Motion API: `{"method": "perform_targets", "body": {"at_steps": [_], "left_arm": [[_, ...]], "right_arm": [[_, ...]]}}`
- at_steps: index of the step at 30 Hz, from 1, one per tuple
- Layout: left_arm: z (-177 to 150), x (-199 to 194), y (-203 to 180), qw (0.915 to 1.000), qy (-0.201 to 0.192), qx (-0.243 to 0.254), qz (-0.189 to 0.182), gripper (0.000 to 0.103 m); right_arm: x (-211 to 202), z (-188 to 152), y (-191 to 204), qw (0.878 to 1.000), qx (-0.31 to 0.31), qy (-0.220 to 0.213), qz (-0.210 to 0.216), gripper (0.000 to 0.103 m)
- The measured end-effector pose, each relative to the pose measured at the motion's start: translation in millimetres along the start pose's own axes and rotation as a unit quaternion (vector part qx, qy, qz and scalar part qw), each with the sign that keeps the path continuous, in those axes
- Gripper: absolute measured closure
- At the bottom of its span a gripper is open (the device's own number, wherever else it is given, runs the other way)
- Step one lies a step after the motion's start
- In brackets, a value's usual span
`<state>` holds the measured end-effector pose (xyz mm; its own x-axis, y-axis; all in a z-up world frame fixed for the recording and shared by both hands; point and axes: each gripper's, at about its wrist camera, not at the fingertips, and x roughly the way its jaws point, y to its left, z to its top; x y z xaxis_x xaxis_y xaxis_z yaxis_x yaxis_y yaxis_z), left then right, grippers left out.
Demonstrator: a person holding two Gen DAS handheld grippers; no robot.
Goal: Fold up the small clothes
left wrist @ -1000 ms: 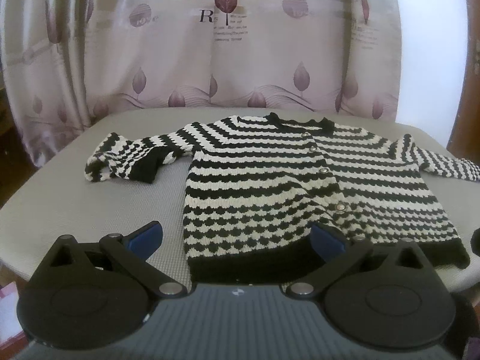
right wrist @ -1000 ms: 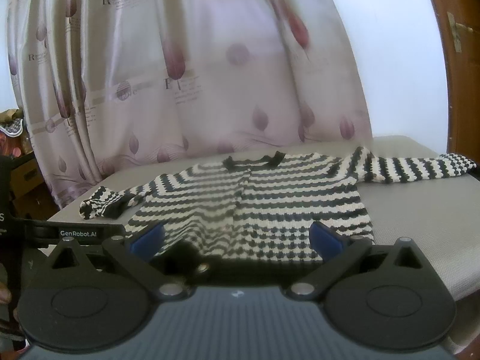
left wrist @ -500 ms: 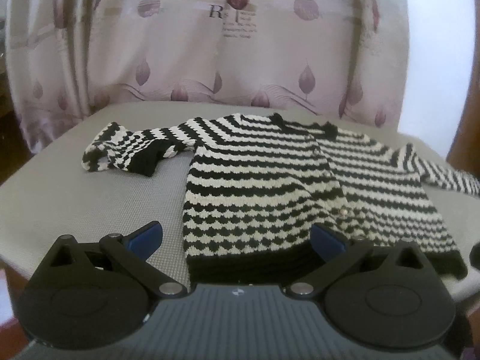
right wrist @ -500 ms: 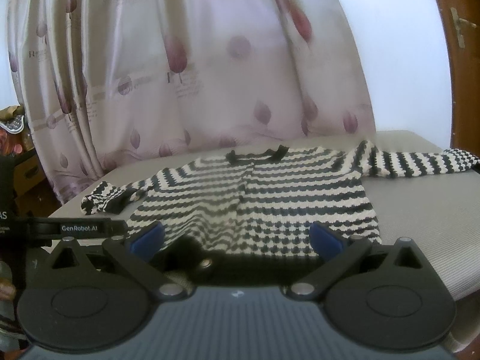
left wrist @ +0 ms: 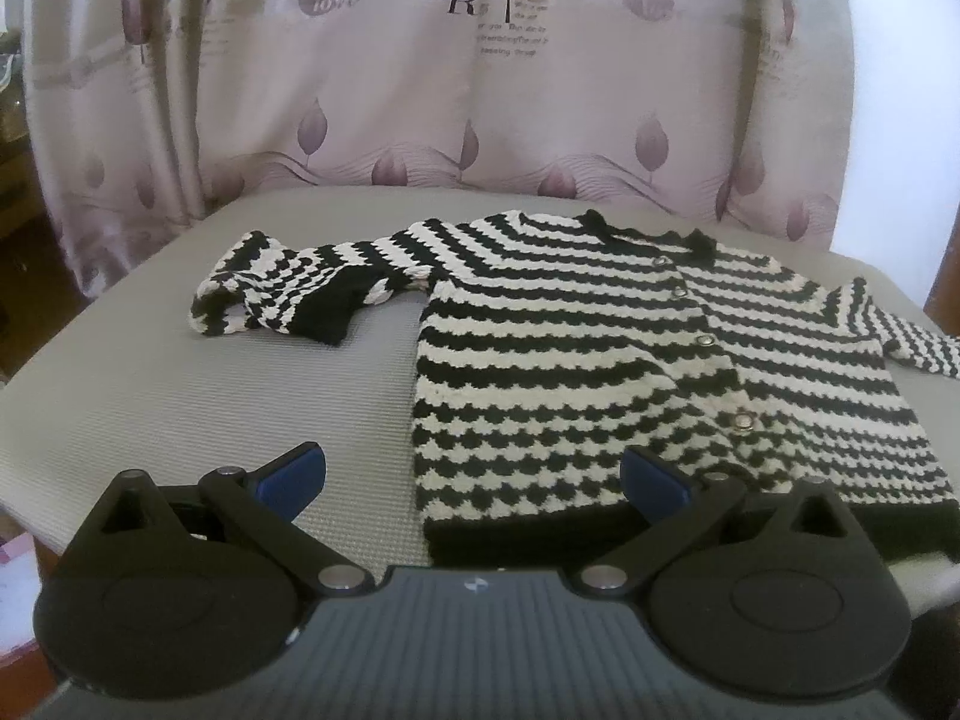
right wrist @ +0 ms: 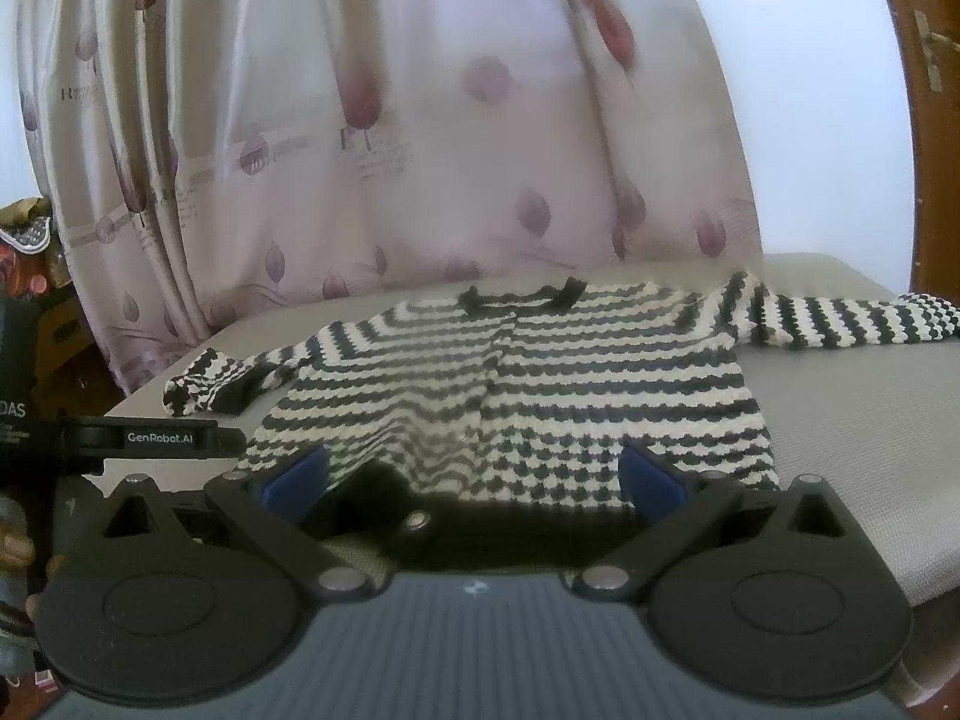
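Black-and-white striped cardigan [left wrist: 630, 372] laid flat and unfolded on the grey mat [left wrist: 210, 396], buttoned front up, black hem along the near edge, collar toward the far edge by the leaf-print curtain [left wrist: 480, 90]; one sleeve [left wrist: 288, 294] bunched and doubled back toward the left edge; other sleeve [right wrist: 840, 324] stretched straight toward the right edge. Left gripper [left wrist: 474, 480] released, jaws spread wide, poised above the near edge over the hem's left corner, grasping nothing. Right gripper [right wrist: 474, 474] likewise spread, poised above the hem, empty; contact with fabric not determinable.
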<state>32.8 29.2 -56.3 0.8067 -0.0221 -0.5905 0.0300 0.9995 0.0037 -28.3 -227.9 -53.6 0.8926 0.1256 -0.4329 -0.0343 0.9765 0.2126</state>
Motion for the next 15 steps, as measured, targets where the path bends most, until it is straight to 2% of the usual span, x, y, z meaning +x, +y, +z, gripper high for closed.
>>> {"method": "perform_targets", "body": {"at_steps": [6, 15], "left_arm": [[3, 10, 3, 0.9997, 0.005, 0.011, 0.020, 0.000], [7, 26, 18, 0.9993, 0.008, 0.021, 0.030, 0.000]], "right_arm": [[6, 1, 1, 1.000, -0.004, 0.004, 0.002, 0.000], [18, 3, 3, 1.000, -0.003, 0.018, 0.008, 0.000]]}}
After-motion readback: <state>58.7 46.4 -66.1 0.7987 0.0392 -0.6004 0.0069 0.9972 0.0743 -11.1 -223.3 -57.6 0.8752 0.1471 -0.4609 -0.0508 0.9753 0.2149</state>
